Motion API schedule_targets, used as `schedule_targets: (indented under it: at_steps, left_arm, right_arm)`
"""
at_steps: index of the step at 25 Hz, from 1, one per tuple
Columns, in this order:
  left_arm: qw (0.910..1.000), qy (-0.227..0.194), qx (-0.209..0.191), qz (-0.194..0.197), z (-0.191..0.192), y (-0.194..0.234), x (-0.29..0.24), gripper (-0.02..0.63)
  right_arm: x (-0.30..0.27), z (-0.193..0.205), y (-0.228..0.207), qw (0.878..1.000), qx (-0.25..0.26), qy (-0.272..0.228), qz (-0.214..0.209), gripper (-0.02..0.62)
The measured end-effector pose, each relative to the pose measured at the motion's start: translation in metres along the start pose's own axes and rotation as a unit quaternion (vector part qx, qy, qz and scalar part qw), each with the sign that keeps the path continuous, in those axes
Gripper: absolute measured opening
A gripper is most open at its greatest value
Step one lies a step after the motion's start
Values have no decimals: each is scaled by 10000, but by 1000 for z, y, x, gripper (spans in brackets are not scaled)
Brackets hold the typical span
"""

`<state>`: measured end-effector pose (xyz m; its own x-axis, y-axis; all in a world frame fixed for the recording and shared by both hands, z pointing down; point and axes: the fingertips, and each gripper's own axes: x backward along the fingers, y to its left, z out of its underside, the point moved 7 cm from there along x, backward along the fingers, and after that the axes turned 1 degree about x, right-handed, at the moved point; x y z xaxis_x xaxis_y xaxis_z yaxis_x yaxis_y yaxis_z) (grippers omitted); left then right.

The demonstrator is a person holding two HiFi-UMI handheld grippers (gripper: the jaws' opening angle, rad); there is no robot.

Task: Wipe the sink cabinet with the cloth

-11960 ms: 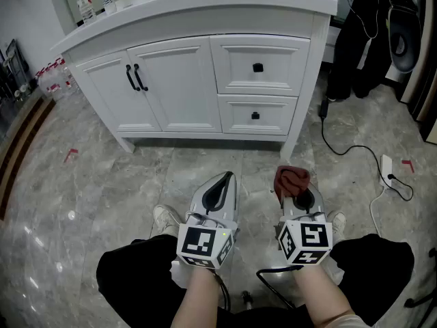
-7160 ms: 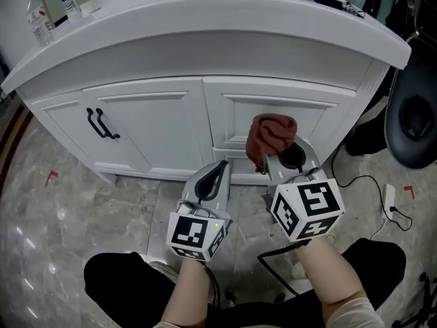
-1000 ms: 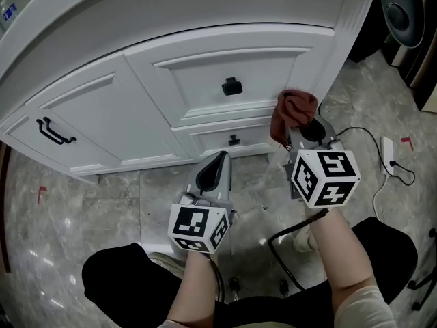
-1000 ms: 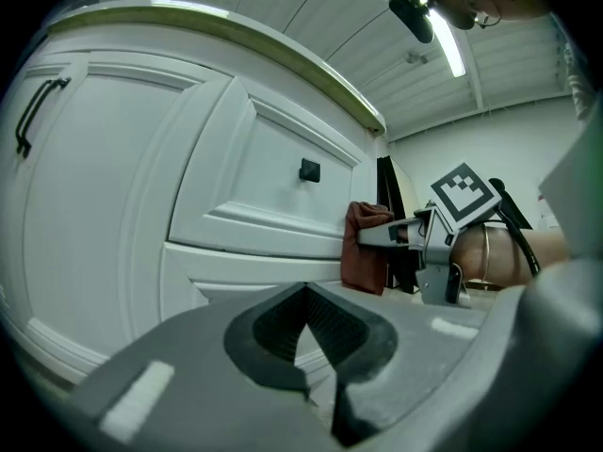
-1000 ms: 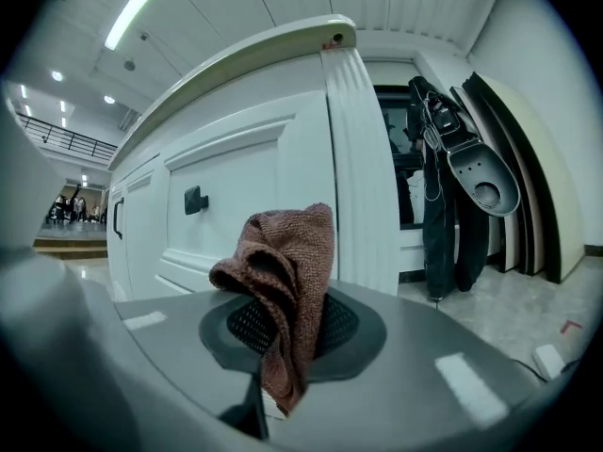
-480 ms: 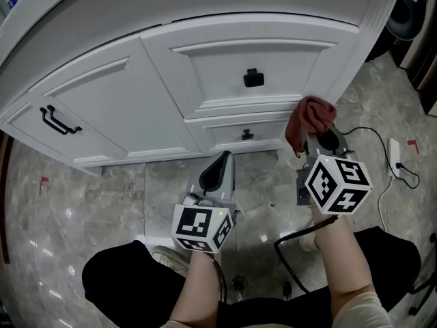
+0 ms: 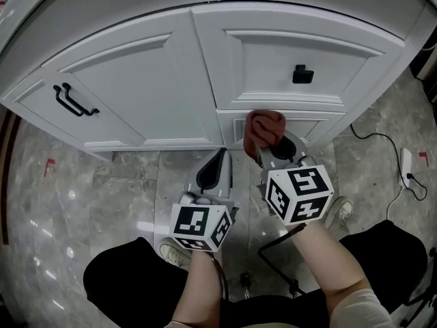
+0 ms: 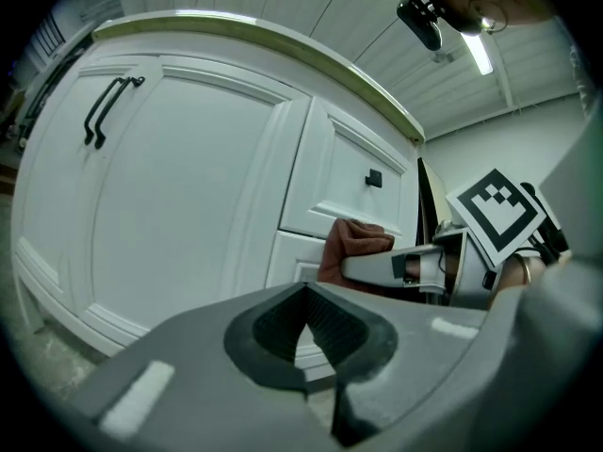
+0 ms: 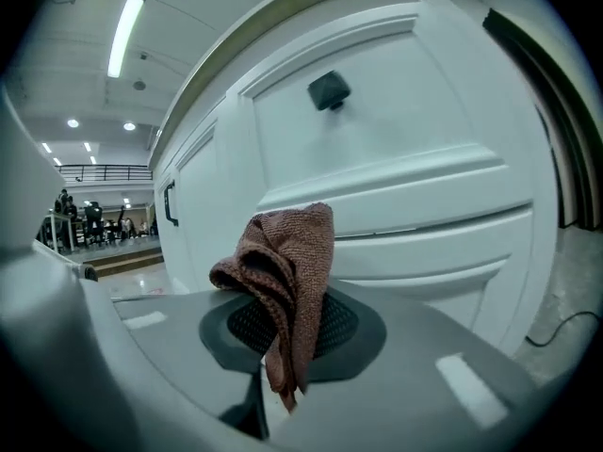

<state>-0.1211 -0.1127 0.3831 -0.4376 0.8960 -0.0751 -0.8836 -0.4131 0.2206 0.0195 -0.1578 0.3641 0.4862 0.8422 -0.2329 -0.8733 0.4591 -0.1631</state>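
While the right gripper (image 7: 272,145) is held up in front of the sink cabinet (image 7: 171,74), its jaws are pinched tight on the cloth (image 7: 264,127). The right gripper view shows the two ribbed pads closed on the fabric, with a short tail of the cloth (image 9: 285,273) hanging down through the seam between them and the rest bunched above the right gripper (image 9: 283,342).

The cloth is a reddish-brown, knitted-looking rag, crumpled into a loose folded wad that stands up from the jaw tips. From the head view it lies over the left end of the lower drawer (image 7: 304,124), below the upper drawer with its black knob (image 7: 301,74). In the left gripper view the cloth (image 8: 350,245) sits right against the drawer front, though actual contact cannot be made out.

The left gripper (image 7: 219,157) hangs lower and to the left, over the grey marbled floor (image 7: 102,197), apart from the cabinet. Its jaws are pressed together at the tips and the left gripper (image 8: 306,295) holds nothing.

The cabinet is white, with panelled doors carrying two black bar handles (image 7: 74,100). A black cable (image 7: 382,142) runs across the floor at the right to a white power strip (image 7: 408,162).
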Motion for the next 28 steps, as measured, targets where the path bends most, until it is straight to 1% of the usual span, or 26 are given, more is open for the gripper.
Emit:
schedule_targets:
  at_steps: [3, 7, 13, 21, 25, 28]
  left_arm:
    - [9999, -30, 28, -136, -2, 14, 6, 0]
    - [9996, -42, 73, -268, -1, 28, 11, 0]
    - [9996, -14, 122, -239, 4, 32, 10, 0]
    - [9999, 80, 82, -77, 9, 22, 3, 0]
    - [9999, 90, 67, -25, 9, 16, -1, 0]
    - [9999, 115, 40, 62, 10, 9, -6, 0]
  right_arm:
    - [-21, 3, 22, 9995, 153, 93, -246, 78]
    - [-44, 9, 43, 9982, 289, 213, -471, 78]
    - [-52, 14, 43, 9977, 247, 262, -581, 81]
    - [-41, 17, 19, 9985, 196, 361, -372, 81]
    - [-33, 20, -2, 9989, -102, 439, -161, 81]
    - [-24, 21, -19, 9987, -194, 479, 12, 80]
